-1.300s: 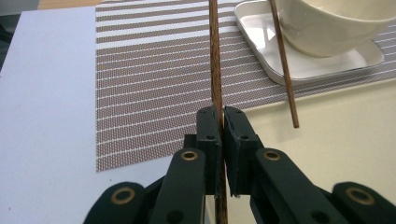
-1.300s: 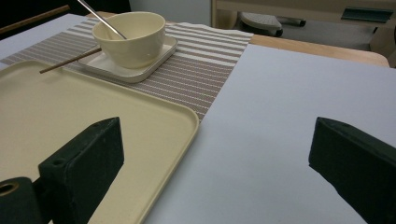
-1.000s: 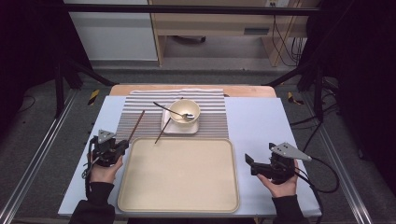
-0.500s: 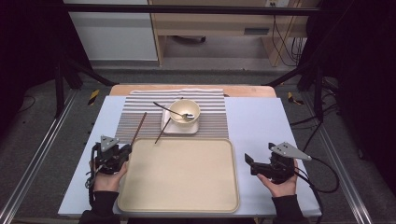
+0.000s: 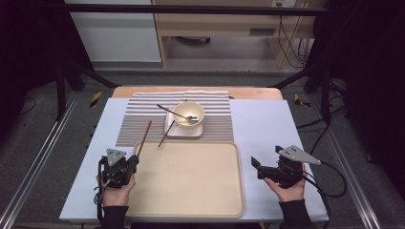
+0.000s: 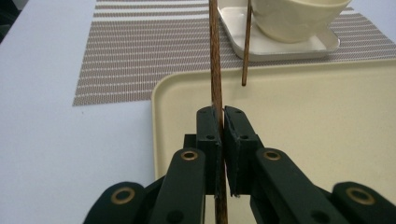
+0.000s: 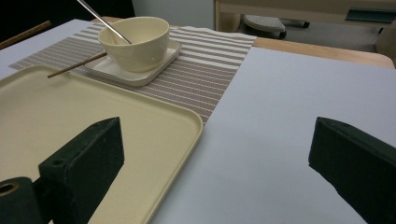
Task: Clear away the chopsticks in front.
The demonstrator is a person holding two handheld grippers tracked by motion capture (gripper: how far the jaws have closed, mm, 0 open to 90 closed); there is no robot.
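Chopstick [image 6: 215, 56] in closed L gripper [image 6: 222, 123] jaws

High view: we looked forward and down from above near table edge, whole table [image 5: 267, 124] in frame. Left gripper view: we sat close and low, facing along chopstick [image 6: 215, 70] toward bowl [image 6: 294, 16]. Right gripper view: low, facing perhaps diagonally across tray [image 7: 70, 121] toward bowl. All three shared tray, bowl, striped mat [image 5: 143, 119].
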